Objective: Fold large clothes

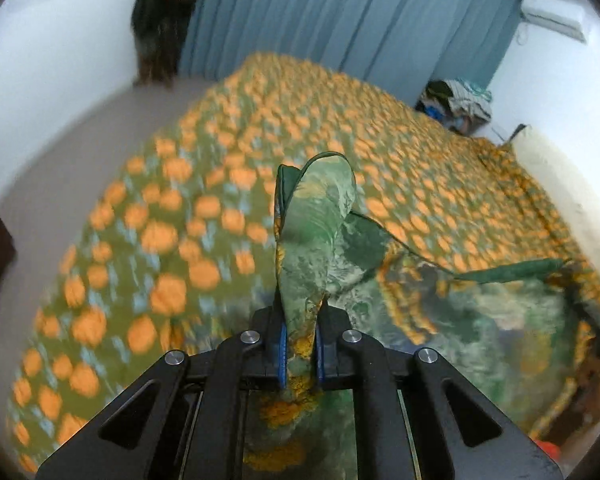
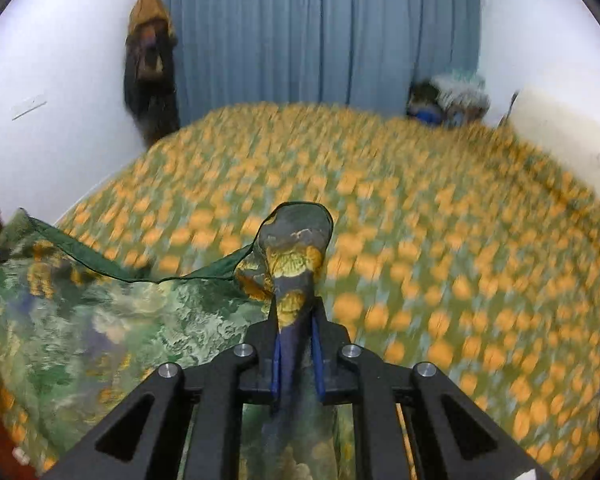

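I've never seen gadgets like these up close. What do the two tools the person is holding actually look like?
Both look alike. The left tool and the right tool are matte black plastic, built from angular arms with slot-shaped cutouts. Round silver bolts mark the joints. Each has two narrow fingers lined with blue pads. No cables, labels, sleeves or hands show in either view.

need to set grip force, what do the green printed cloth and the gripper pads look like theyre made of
Green printed cloth: looks like thin woven fabric with a slight sheen, maybe silky synthetic; it stands in a curled flap and drapes in soft folds. Blue pads on the left gripper: apparently rubber or foam, matte; the right gripper has the same.
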A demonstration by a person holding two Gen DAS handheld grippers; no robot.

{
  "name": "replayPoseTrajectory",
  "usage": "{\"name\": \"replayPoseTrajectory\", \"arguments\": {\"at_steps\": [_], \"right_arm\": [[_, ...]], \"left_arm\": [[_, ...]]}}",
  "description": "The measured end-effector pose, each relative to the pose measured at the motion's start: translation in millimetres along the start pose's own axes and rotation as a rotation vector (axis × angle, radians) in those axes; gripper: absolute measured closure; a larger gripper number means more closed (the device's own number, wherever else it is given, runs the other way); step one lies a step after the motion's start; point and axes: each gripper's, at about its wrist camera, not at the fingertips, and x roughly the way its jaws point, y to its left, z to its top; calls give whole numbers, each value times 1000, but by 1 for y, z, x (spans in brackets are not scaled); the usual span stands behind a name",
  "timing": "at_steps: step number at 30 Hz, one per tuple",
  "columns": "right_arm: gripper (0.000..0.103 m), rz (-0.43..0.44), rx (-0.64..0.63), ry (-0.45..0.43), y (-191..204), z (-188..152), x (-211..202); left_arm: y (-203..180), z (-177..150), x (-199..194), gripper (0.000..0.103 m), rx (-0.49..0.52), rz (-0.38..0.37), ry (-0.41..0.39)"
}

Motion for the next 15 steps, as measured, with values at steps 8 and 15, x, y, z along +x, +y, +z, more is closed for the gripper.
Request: {"name": "replayPoseTrajectory", "arguments": {"at_steps": [8,15], "right_arm": [[89,-85,45,285,-3,-90,130],[85,-41,118,198,-14,-117,136]], "left_arm": [[26,-76,122,88,-9,191,95],[38,-93,117,84,-36,144,-10]]}}
